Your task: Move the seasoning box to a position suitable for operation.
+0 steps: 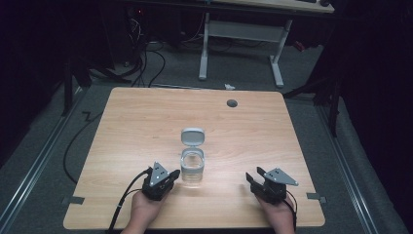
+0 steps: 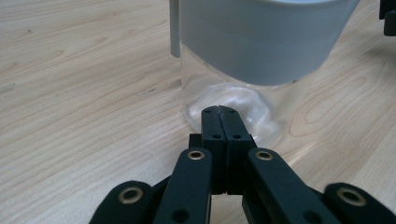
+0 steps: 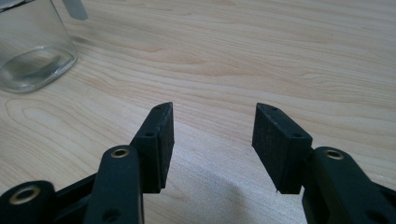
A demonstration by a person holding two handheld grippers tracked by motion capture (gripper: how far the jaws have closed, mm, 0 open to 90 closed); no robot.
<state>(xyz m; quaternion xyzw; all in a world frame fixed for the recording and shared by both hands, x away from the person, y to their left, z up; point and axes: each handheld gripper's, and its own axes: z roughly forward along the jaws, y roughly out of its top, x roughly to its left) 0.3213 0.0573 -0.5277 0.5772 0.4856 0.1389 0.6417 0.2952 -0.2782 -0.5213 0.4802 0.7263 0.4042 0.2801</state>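
Note:
A clear glass jar [image 1: 193, 165] with a grey collar stands at the middle front of the wooden table [image 1: 141, 122], its grey flip lid [image 1: 193, 136] tipped open to the far side. My left gripper [image 1: 174, 174] lies just left of the jar, jaws pressed together with nothing between them. In the left gripper view its tip [image 2: 219, 109] sits right at the jar's glass base [image 2: 233, 100]; I cannot tell if it touches. My right gripper [image 1: 254, 176] rests a short way right of the jar, open and empty [image 3: 214, 116]. The jar [image 3: 32, 51] appears at that view's upper left.
A grey grommet hole [image 1: 232, 103] sits near the table's far edge. Beyond the table stands a white desk frame [image 1: 243, 34], with cables [image 1: 146, 63] on the floor at the left. Metal floor rails [image 1: 34, 165] run along both sides.

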